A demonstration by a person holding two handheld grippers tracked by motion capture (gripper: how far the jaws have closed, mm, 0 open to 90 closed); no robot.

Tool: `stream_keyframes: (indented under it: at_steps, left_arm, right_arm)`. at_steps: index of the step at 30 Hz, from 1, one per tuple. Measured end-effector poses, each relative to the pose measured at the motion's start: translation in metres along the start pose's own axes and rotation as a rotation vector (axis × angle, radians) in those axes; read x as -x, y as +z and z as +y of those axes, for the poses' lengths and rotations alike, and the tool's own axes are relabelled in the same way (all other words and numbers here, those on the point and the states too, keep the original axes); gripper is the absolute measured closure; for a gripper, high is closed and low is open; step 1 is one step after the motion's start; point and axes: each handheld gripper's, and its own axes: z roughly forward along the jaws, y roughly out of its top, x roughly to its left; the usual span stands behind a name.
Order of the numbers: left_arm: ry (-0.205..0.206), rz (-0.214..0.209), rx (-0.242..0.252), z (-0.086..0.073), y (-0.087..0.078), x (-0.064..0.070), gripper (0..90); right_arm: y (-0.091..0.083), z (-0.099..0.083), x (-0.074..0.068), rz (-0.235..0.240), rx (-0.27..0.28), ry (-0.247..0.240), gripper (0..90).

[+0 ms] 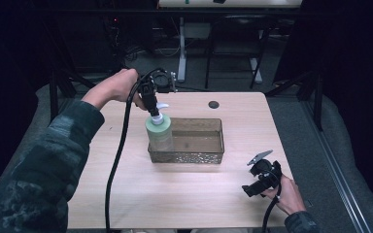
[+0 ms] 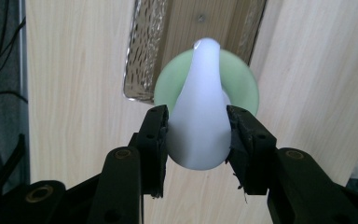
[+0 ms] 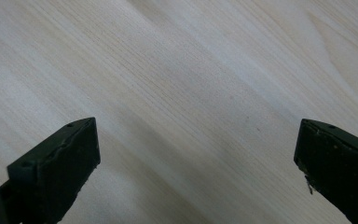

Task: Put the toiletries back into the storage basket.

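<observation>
**L claw clamped on pump bottle at basket's left end; R claw wide open over bare table**

L gripper point(image 2: 198, 135): jaws closed in on the white pump head point(image 2: 200, 116) of a green bottle point(image 1: 159, 131), one jaw each side, both touching the plastic. Nozzle points away from the camera in the left gripper view. In the high view the L gripper point(image 1: 154, 110) comes down from above, w/ the left hand point(image 1: 116, 87) behind it and black cable trailing down across the tabletop toward the near edge.

Bottle stands upright at the left end of the metal mesh basket point(image 1: 209, 156); green shoulder shows round under the pump. Can't tell if its base sits on the basket floor or is just off it. Basket is rectangular, perforated walls, roughly mid-table, wood visible thru its bottom.

R gripper point(image 1: 262, 182): near the table's front-right corner, well apart from basket, held by the right hand point(image 1: 286, 194). Jaws spread wide, nothing btwn them; right gripper view point(image 3: 196, 168) shows plain light wood table point(image 3: 191, 93) below.

Small dark round hole point(image 1: 213, 104) in tabletop beyond the basket.
</observation>
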Motion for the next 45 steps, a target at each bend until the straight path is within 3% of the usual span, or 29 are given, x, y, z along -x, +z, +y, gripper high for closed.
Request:
stream_keyframes:
  at_steps: [6, 13, 20, 23, 27, 33, 40, 45]
  left_arm:
    - [-0.032, 0.006, 0.009, -0.005, -0.002, -0.001, 37.5]
    - [-0.06, 0.028, 0.058, -0.014, -0.006, -0.001, 17.1]
    - [-0.096, 0.055, 0.128, -0.027, -0.007, 0.005, 10.2]
    - [-0.105, 0.085, 0.152, -0.034, -0.006, 0.01, 0.6]
    - [-0.131, 0.102, 0.204, -0.05, -0.004, 0.017, 0.1]
    - [-0.234, 0.136, 0.309, -0.08, 0.007, 0.025, 0.1]
    - [-0.313, 0.171, 0.403, -0.107, 0.023, 0.04, 0.0]
    - [-0.344, 0.161, 0.425, -0.126, 0.042, 0.052, 0.0]
  right_arm:
    - [0.0, 0.0, -0.001, -0.001, -0.003, -0.002, 0.0]
    - [0.001, 0.0, 0.0, 0.0, -0.005, -0.001, 0.0]
    - [0.0, 0.0, 0.0, -0.001, -0.006, -0.002, 0.0]
    - [0.0, 0.0, -0.001, -0.001, -0.007, -0.002, 0.0]
    - [0.001, 0.0, -0.001, 0.0, -0.007, -0.001, 0.0]
    - [0.0, 0.0, -0.002, -0.005, 0.0, -0.002, 0.0]
    - [-0.001, 0.001, -0.002, -0.01, 0.003, -0.004, 0.0]
    - [0.0, 0.001, -0.002, -0.009, 0.004, -0.004, 0.0]
